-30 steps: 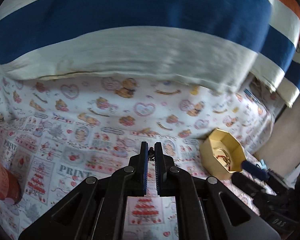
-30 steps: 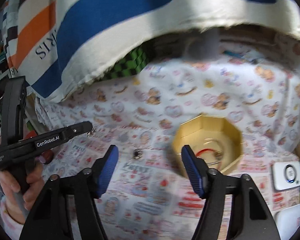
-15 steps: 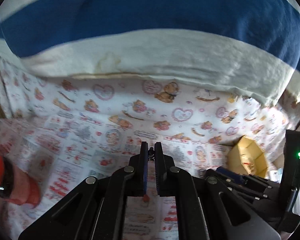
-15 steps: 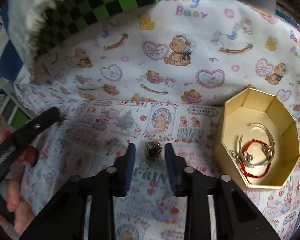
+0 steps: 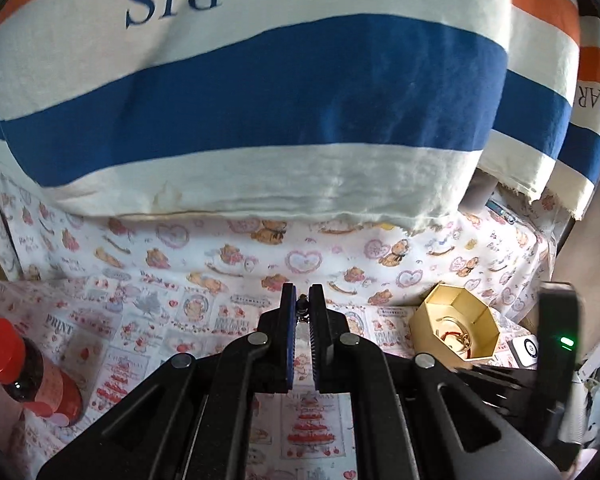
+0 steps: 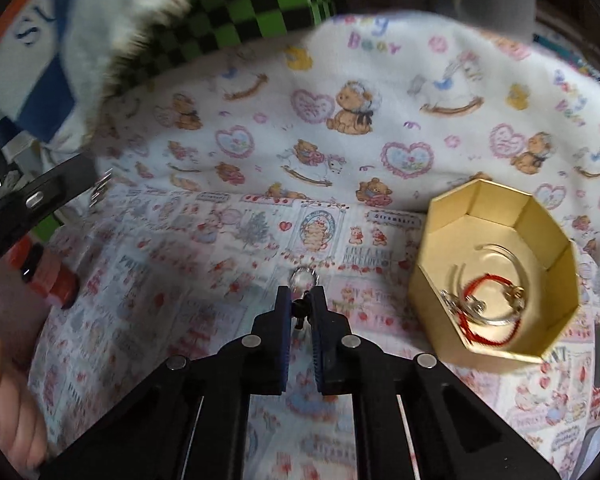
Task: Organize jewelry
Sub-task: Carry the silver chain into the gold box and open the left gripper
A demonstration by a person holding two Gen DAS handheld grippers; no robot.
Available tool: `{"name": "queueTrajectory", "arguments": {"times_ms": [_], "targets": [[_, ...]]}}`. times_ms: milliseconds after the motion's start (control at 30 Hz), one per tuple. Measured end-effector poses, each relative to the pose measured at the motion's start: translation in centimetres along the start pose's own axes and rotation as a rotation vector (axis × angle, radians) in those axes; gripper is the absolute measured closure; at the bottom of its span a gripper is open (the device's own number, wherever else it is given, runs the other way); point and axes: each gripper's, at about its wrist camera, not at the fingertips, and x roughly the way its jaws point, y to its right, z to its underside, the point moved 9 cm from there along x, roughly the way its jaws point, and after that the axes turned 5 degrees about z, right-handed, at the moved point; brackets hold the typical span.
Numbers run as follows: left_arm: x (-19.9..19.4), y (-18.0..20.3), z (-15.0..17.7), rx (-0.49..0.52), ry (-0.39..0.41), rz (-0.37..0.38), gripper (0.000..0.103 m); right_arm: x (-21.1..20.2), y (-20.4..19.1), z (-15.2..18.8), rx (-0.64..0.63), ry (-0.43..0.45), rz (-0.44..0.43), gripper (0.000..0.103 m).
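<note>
Both wrist views look low across the cloth [image 5: 228, 280], sharing the box [image 6: 496, 280]

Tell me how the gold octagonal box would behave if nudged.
The gold octagonal box looks like thin card, probably light, so it would likely slide on the printed cloth. Its broad flat base makes tipping unlikely. The bracelets inside might rattle.

Silver ring [image 6: 303, 280] beside gold box [image 6: 440, 264]

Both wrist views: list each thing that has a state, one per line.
Left gripper: shut on a small dark trinket.
Right gripper: shut on a small ring.
Gold box: open, holding a bangle and red cord.
Bottle: capped, upright.
</note>
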Motion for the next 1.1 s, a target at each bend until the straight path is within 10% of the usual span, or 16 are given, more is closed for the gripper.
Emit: {"name": "queueTrajectory", "arguments": {"times_ms": [533, 1100], "targets": [[-0.1, 1.8, 0.1, 0.069, 0.082, -0.049, 0.097, -6.3, 3.4, 1.7, 0.022, 0.144, -0.063, 0.093], [3.5, 2.5, 3.5, 0.137, -0.056, -0.115, 0.097, -11.1, 6.7, 0.0, 0.116, 0.288, -0.119, 0.093]]}}
